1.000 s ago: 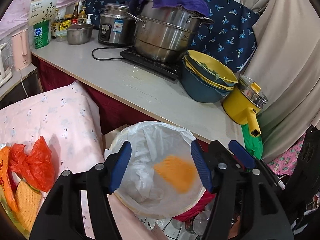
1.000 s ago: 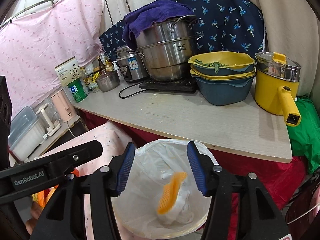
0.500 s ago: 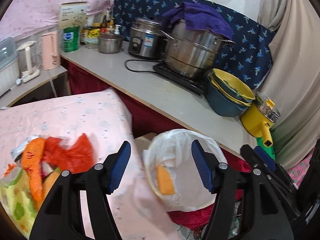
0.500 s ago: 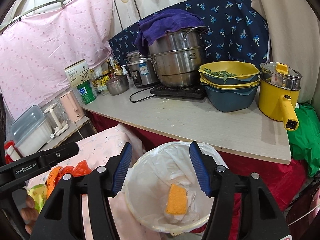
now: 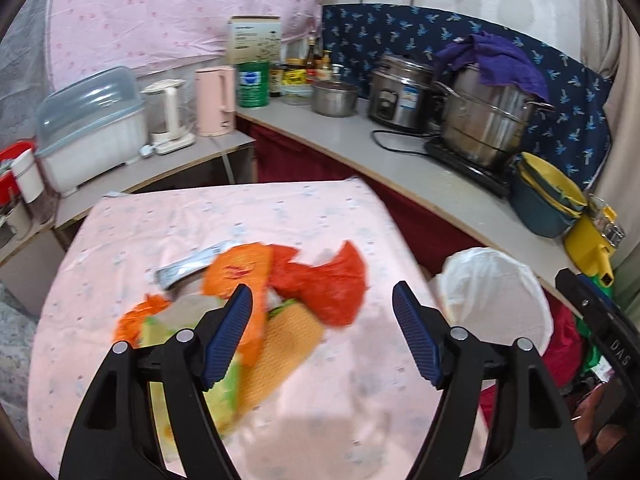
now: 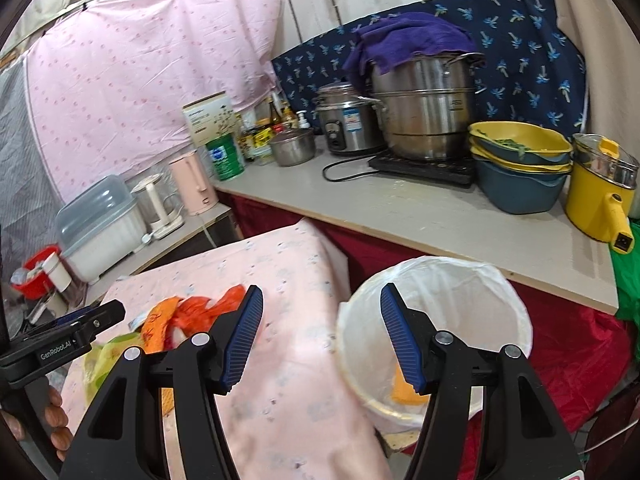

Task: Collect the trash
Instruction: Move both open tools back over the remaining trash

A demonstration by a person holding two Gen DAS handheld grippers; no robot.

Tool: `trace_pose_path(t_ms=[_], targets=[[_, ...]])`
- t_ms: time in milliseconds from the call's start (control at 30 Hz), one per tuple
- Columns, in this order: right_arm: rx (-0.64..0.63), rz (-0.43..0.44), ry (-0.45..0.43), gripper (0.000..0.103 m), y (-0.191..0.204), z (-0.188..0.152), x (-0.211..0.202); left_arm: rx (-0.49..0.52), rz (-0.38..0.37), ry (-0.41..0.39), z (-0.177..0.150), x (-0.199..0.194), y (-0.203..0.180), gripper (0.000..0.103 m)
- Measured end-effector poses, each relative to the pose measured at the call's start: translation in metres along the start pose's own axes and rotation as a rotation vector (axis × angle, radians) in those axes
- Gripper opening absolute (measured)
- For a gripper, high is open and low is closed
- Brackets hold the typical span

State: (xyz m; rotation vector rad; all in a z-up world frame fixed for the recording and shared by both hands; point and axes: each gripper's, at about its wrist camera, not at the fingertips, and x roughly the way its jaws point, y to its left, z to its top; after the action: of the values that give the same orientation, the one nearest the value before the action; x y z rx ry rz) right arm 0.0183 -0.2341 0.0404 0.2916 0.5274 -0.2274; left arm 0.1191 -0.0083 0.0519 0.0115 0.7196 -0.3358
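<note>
Now both grippers hang empty over the pink-clothed table.
Left gripper is spreading its jaws above the trash pile, nothing clamped; right gripper is parted and empty, the lined bin at its three o'clock holding an orange piece.

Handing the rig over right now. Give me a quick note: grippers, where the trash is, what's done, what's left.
Left gripper: empty, jaws opening, over the trash pile on the pink tablecloth.
Right gripper: open, empty, between table and lined trash bin.
Done: one orange mesh piece lies in the bin.
Left: red plastic bag, orange wrapper, second mesh piece, green-yellow bag, silver wrapper.
</note>
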Motion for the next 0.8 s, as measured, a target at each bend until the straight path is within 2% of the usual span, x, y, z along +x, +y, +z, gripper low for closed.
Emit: trace_pose_path(t_ms=[233,600,700,800], targets=[[-0.047,0.056,0.041,0.059,0.046,-0.015,0.007,-0.028,0.054,0.021,-0.027,-0.011,0.054,0.082],[-0.111,0.103,0.110,0.059,0.096,-0.041,0.019,-0.085,0.093,0.141,-0.075,0.012,0.105,0.083],[-0.125,0.108,0.125,0.059,0.104,-0.047,0.022,-0.099,0.084,0.158,-0.081,0.019,0.111,0.079],[-0.136,0.113,0.139,0.059,0.111,-0.052,0.025,-0.101,0.069,0.182,-0.084,0.025,0.113,0.066]])
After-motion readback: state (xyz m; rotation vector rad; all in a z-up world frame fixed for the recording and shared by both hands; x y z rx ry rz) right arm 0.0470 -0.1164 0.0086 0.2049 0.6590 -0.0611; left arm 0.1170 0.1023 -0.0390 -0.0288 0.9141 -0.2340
